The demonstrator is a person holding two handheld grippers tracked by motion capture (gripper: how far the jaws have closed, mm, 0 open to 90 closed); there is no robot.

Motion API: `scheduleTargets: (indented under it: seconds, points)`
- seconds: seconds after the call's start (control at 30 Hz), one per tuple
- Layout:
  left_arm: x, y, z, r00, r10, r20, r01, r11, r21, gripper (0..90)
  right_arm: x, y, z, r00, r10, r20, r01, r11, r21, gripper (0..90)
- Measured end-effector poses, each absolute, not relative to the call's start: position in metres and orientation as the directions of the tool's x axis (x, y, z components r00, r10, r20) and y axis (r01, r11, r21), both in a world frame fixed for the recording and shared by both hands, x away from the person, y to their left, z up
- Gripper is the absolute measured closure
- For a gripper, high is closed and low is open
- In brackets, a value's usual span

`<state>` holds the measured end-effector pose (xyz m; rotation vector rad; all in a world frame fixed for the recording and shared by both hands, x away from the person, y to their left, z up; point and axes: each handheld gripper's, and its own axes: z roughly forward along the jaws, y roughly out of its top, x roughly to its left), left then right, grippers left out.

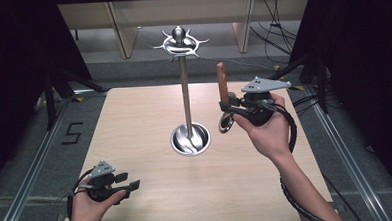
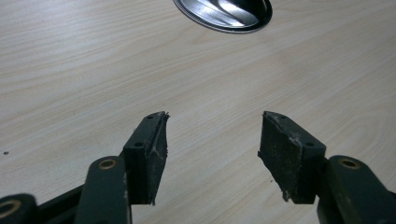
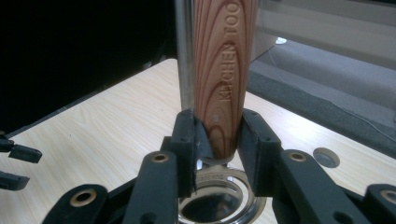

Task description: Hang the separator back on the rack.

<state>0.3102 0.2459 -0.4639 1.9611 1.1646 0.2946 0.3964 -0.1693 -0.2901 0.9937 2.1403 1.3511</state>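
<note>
A steel utensil stand rises from a round dished base (image 1: pixel 190 139) at the table's middle, its pole ending in a crown of hooks (image 1: pixel 180 41). Right of the pole, my right gripper (image 1: pixel 226 105) is shut on a kitchen tool held upright: its wooden handle (image 1: pixel 221 79) points up and a metal ring end (image 1: pixel 226 123) hangs below the jaws. In the right gripper view the handle (image 3: pixel 219 84), stamped with lettering, is clamped in that gripper (image 3: pixel 218 135), with the pole (image 3: pixel 186 56) just behind. My left gripper (image 1: pixel 130 181) rests open and empty at the near left (image 2: pixel 212 140).
The light wooden table (image 1: pixel 134 123) has dark floor and metal rails around it. The stand's base (image 2: pixel 224 14) lies ahead of my left gripper. A round hole (image 3: pixel 325 157) is set in the tabletop near the right edge. Cables trail at the back right.
</note>
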Motion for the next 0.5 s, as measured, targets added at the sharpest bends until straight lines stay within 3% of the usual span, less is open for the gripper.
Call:
scheduleTargets:
  seconds: [0.5]
  points:
    - [0.310,0.246,-0.463,0.548,0.812,-0.203,0.621,-0.231,0.749,41.0,0.400,-0.154,-0.285,-0.670,0.742,0.031,0.324,0.255,0.911,69.6]
